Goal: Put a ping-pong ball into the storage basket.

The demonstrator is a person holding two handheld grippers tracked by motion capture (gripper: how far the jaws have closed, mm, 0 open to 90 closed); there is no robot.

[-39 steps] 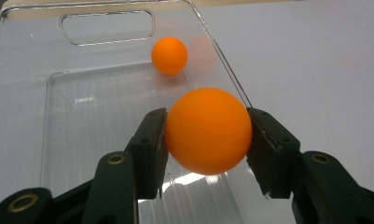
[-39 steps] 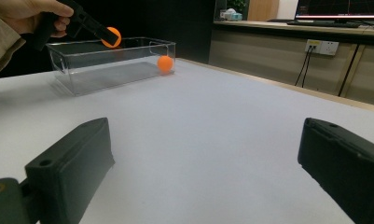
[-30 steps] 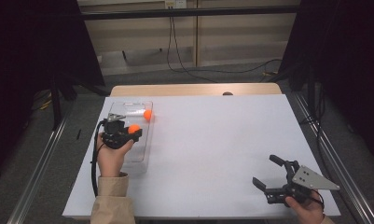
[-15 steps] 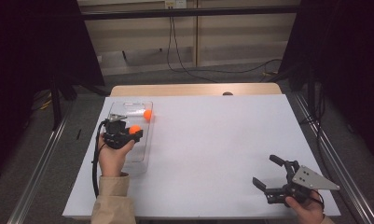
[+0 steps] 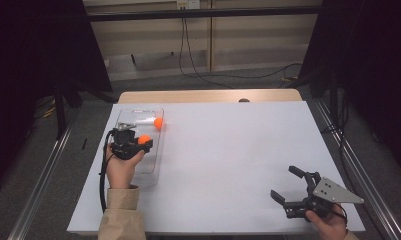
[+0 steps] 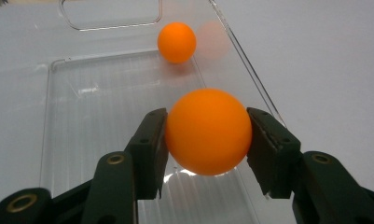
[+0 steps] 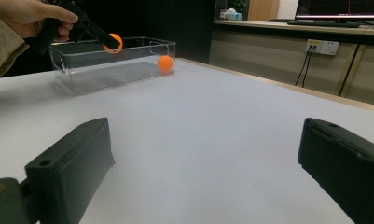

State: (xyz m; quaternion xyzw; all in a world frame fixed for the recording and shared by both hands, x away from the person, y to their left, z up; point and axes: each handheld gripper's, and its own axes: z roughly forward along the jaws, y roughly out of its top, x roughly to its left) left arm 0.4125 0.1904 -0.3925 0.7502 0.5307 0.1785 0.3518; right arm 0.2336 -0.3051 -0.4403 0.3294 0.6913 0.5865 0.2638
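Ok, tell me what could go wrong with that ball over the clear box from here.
1. The left tongs pinch the held ball only at its round sides, so it could squirt out.
2. Dropped from above the clear box, it may bounce over the low wall onto the table.
3. It might knock the other ball resting near the far wall.

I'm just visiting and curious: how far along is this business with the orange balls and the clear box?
One orange ball already lies inside the clear box. The left gripper is clamped on a second ball, held above the box. Releasing it appears to be what is left. The right gripper waits open.
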